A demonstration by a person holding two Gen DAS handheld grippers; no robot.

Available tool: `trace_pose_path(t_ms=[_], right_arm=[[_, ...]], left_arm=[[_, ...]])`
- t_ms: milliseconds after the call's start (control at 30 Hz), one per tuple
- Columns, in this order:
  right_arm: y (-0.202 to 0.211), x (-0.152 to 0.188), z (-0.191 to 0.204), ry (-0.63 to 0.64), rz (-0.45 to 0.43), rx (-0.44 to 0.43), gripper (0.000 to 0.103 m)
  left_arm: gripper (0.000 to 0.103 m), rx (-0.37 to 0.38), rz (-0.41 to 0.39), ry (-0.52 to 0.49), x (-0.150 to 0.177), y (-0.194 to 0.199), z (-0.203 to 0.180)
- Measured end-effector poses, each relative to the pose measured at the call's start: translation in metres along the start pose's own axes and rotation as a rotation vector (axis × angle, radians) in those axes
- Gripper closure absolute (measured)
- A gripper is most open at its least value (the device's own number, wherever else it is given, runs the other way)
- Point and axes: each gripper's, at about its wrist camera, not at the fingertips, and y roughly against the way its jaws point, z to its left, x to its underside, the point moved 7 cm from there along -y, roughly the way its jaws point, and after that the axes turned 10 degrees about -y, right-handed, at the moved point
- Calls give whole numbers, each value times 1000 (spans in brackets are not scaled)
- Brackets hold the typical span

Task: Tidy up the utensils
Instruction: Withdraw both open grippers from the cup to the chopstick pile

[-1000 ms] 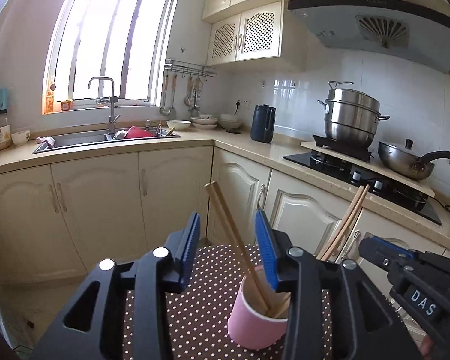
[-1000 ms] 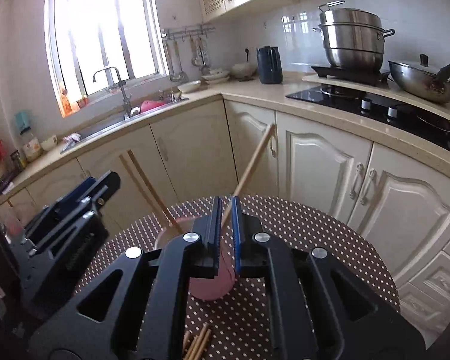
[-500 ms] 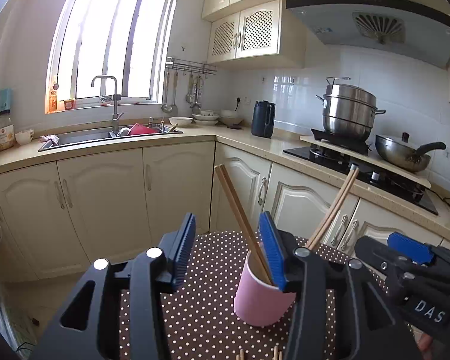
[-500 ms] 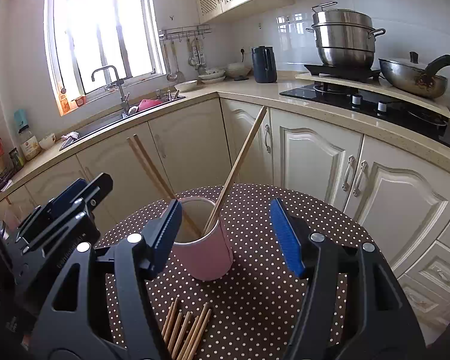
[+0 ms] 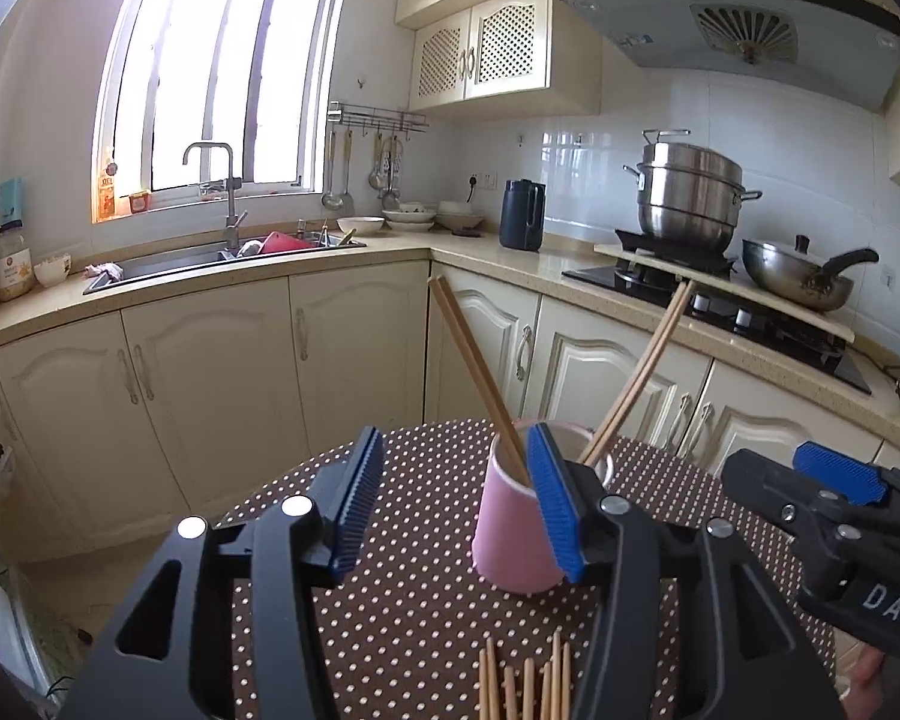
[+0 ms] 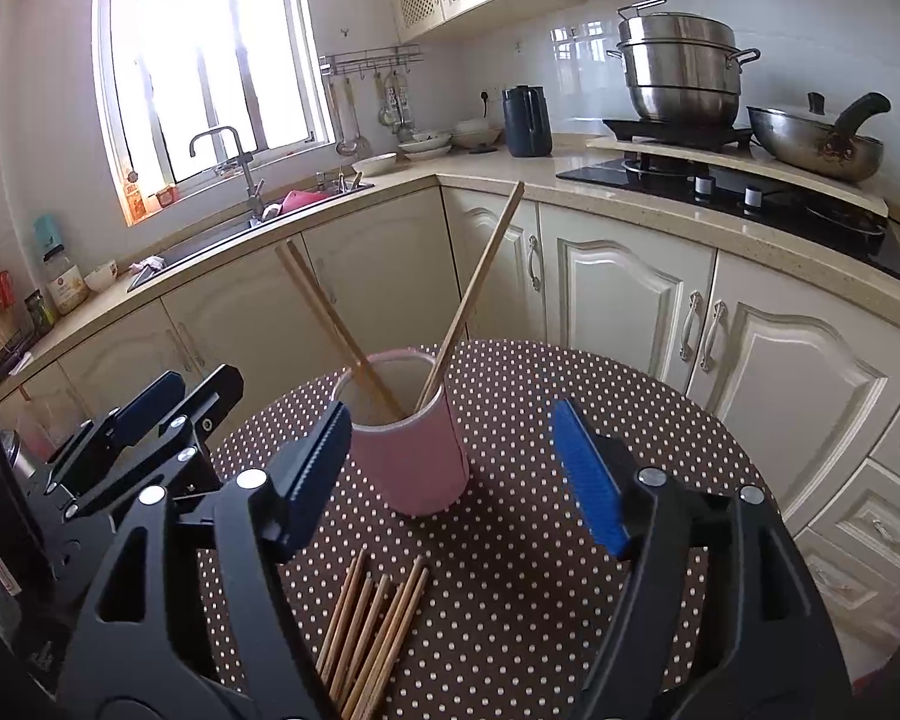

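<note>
On the round dotted desk we have the pink cup with three chopsticks standing near the far rim, loose chopsticks lying just before it, and both our left tool and right tool gaping wide, gripping nothing.

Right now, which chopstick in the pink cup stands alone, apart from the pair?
The single chopstick leaning right toward the stove. The other two lean left together, side by side, in the pink cup.
</note>
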Motion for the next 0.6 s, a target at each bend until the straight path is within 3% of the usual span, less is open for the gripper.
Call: trace_pose_path(t_ms=[600], right_arm=[[-12, 74, -17, -13, 174, 60, 19]], left_arm=[[45, 20, 119, -26, 62, 17, -1]])
